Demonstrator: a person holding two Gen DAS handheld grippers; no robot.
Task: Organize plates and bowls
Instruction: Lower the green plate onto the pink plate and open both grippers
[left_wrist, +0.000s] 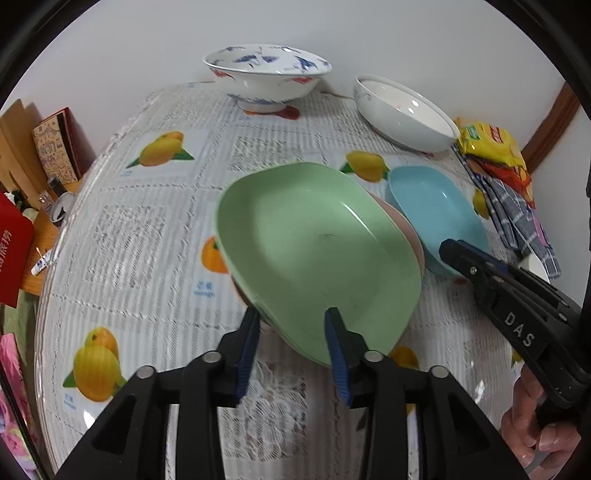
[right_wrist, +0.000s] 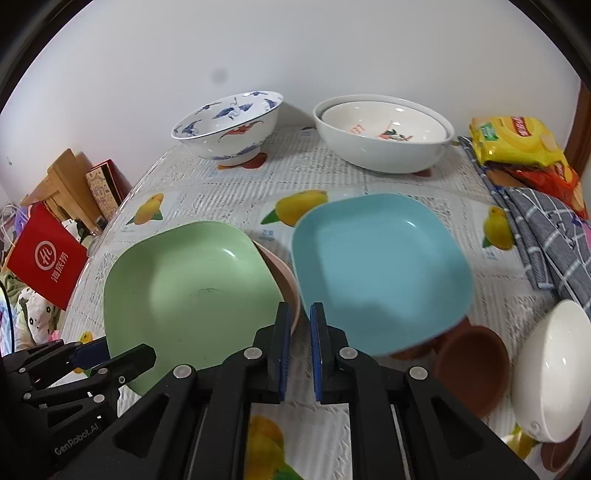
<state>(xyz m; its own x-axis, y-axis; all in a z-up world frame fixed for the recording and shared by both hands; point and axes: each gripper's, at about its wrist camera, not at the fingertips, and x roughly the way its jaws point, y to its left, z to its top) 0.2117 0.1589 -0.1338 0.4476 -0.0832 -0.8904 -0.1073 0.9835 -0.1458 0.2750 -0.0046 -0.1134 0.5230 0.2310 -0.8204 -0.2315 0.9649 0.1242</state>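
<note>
A green square plate (left_wrist: 314, 251) lies tilted on a pink plate (left_wrist: 404, 229) in the middle of the table. My left gripper (left_wrist: 291, 317) is open, its jaws astride the green plate's near rim; it also shows in the right wrist view (right_wrist: 92, 356). A blue square plate (right_wrist: 380, 269) sits to the right, resting over brown dishes (right_wrist: 469, 369). My right gripper (right_wrist: 299, 314) is narrowly open and empty, its fingertips in the gap between the pink plate (right_wrist: 284, 284) and the blue plate's left rim.
A blue-patterned bowl (right_wrist: 229, 125) and nested white bowls (right_wrist: 384, 136) stand at the back by the wall. A white bowl (right_wrist: 554, 373), a checked cloth (right_wrist: 546, 236) and snack packets (right_wrist: 517, 144) lie on the right. A red bag (right_wrist: 48, 254) is beyond the left edge.
</note>
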